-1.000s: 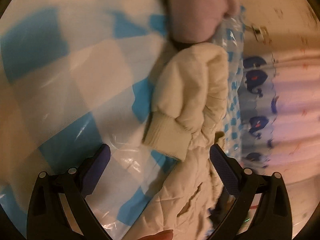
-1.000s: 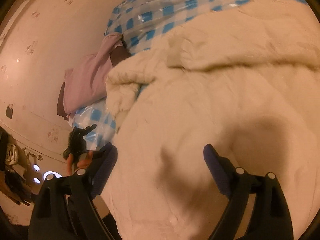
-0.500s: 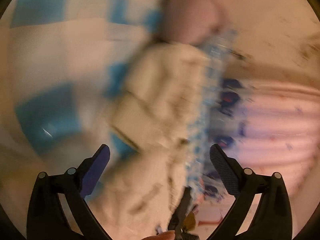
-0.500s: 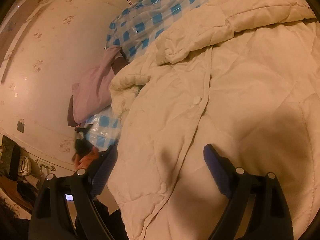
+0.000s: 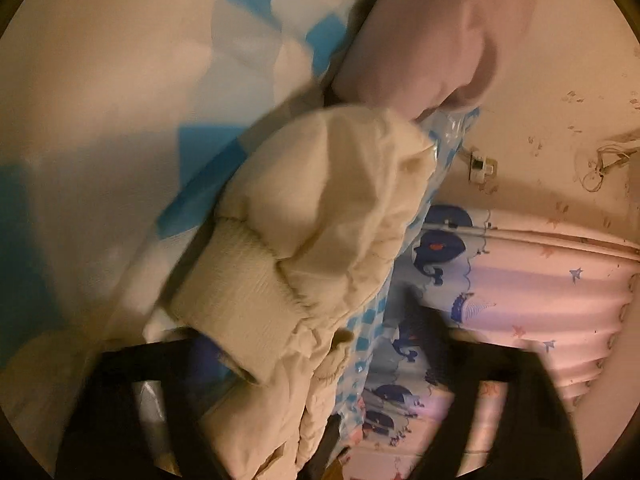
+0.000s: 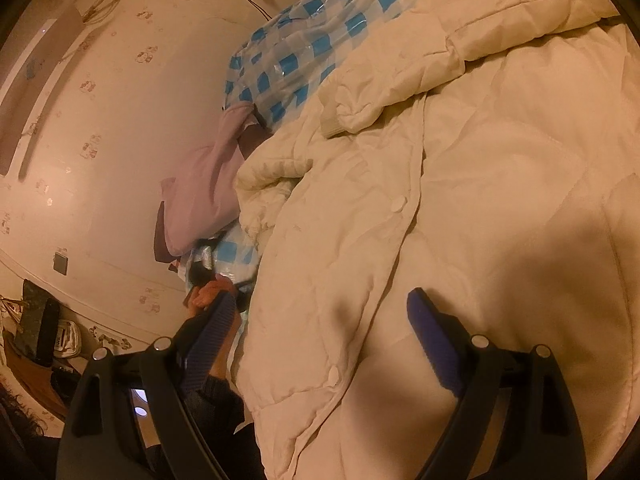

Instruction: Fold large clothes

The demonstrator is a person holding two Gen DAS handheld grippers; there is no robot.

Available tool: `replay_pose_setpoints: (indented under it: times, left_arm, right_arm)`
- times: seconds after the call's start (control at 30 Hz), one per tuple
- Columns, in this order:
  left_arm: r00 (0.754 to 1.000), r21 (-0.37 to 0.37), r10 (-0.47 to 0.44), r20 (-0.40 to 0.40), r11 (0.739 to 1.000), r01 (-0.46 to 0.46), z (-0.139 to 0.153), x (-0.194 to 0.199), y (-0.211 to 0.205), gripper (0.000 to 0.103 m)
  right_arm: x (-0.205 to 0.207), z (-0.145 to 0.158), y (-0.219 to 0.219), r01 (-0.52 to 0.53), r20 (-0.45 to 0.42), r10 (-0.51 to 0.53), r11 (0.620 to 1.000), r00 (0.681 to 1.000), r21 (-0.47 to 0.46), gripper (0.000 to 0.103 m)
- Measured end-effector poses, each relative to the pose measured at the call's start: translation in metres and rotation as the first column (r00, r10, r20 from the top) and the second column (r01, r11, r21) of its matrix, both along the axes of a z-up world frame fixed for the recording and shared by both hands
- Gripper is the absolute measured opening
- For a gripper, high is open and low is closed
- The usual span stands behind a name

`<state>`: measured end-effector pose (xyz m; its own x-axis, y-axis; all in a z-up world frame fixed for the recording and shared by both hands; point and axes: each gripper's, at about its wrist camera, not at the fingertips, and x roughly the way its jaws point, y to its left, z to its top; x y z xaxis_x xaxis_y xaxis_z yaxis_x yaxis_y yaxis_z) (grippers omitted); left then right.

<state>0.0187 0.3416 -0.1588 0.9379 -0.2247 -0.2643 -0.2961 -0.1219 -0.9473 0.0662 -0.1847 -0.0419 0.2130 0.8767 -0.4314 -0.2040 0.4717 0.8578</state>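
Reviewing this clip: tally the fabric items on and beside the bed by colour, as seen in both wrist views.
Cream: 1, the puffer jacket, its ribbed cuff near the left gripper
Pink-mauve: 1, the bundled garment at the bed edge
Blue-and-white check: 1, the glossy bed cover
Whale print: 1, the pleated curtain
Total: 4

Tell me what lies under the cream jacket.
The cream jacket lies on a blue-and-white checked plastic sheet, showing past its upper edge. A pink cloth lies beside it. Everything beneath the jacket's middle is hidden.

A blue-checked plastic sheet [image 6: 304,48], a pink pillow [image 6: 208,196] against the patterned wall [image 6: 132,128], a whale-print curtain [image 5: 520,280]
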Motion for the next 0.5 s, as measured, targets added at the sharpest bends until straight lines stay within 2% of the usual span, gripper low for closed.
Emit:
replay_pose_setpoints:
  times: [0.03, 0.07, 0.17, 0.2, 0.27, 0.3, 0.33, 0.4, 0.43, 0.47, 0.5]
  left_arm:
    - [1.000, -0.002, -0.008, -0.006, 1.000, 0.008, -0.004, 0.000, 0.003, 0.028]
    - [1.000, 0.022, -0.012, -0.018, 1.000, 0.012, -0.003, -0.001, 0.001, 0.018]
    - [0.998, 0.136, 0.037, -0.058, 0.990, -0.029, 0.011, -0.009, 0.005, 0.010]
    - [0.995, 0.197, 0.062, -0.072, 0.979, -0.046, 0.021, -0.009, 0.009, 0.009]
    - [0.990, 0.330, 0.107, -0.088, 0.941, -0.072, 0.047, -0.011, 0.021, 0.008]
    - [0.988, 0.428, 0.129, -0.089, 0.900, -0.080, 0.069, -0.009, 0.029, 0.008]
    - [0.986, 0.492, 0.140, -0.088, 0.867, -0.079, 0.085, -0.008, 0.035, 0.007]
    - [0.985, 0.643, 0.152, -0.079, 0.763, -0.066, 0.127, 0.001, 0.044, 0.007]
    - [0.988, 0.748, 0.138, -0.067, 0.663, -0.042, 0.161, 0.011, 0.042, 0.007]
    - [0.990, 0.802, 0.123, -0.062, 0.597, -0.024, 0.181, 0.019, 0.043, 0.007]
    - [0.994, 0.878, 0.093, -0.053, 0.479, 0.002, 0.210, 0.028, 0.032, 0.007]
  right_arm:
    - [0.000, 0.000, 0.000, 0.000, 0.000, 0.000, 1.000, 1.000, 0.003, 0.084]
    - [0.000, 0.000, 0.000, 0.000, 0.001, 0.000, 1.000, 1.000, 0.005, 0.084]
    - [0.000, 0.000, 0.000, 0.000, 0.000, 0.000, 1.000, 1.000, 0.009, 0.084]
    - [0.000, 0.000, -0.001, -0.001, 0.000, 0.001, 1.000, 1.000, 0.010, 0.084]
    - [0.000, 0.000, -0.002, -0.003, -0.001, 0.003, 1.000, 1.000, 0.014, 0.084]
    - [0.000, 0.001, -0.003, -0.004, 0.001, 0.004, 1.000, 1.000, 0.016, 0.084]
    - [0.000, 0.002, -0.004, -0.004, 0.004, 0.004, 1.000, 1.000, 0.019, 0.084]
    - [-0.001, 0.005, -0.005, -0.003, 0.010, 0.002, 1.000, 1.000, 0.024, 0.084]
    - [-0.001, 0.007, -0.006, -0.001, 0.014, 0.001, 1.000, 1.000, 0.025, 0.084]
    - [-0.002, 0.009, -0.006, 0.000, 0.021, 0.000, 1.000, 1.000, 0.025, 0.084]
    - [-0.002, 0.010, -0.007, 0.000, 0.025, -0.001, 1.000, 1.000, 0.022, 0.084]
